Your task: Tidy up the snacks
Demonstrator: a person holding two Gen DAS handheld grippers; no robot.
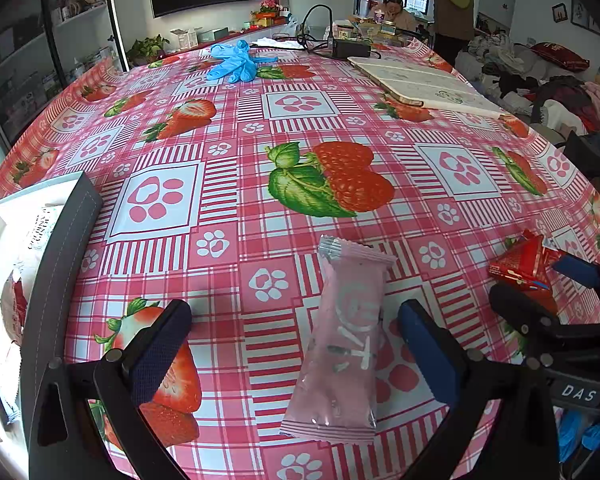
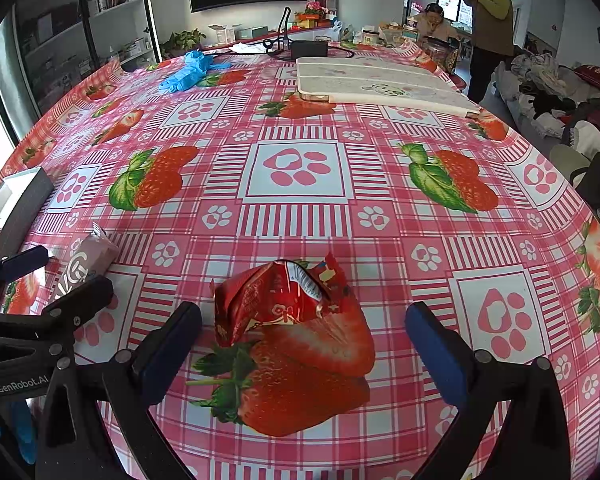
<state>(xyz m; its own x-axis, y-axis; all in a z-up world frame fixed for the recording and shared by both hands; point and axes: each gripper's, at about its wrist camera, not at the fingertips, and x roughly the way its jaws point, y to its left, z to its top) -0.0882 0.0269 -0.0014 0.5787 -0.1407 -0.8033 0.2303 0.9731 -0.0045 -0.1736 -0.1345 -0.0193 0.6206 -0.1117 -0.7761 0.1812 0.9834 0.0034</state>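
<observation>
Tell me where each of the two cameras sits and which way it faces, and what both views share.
Left wrist: sits on the left gripper, low over the table, facing the pink snack packet between its open fingers; the right gripper shows at its right edge.
Right wrist: sits on the right gripper, facing the red snack packet ahead of its open fingers; the left gripper shows at its left edge.
Shared: both packets, the grey box, the blue gloves, the strawberry tablecloth.

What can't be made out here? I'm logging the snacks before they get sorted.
- Grey box, left wrist view: its contents are cut off by the frame edge and its wall.
- Pink snack packet: print too faint to read.
- Red snack packet, right wrist view: crumpled, label unreadable.
- Both views: the holder's hands are out of frame.
</observation>
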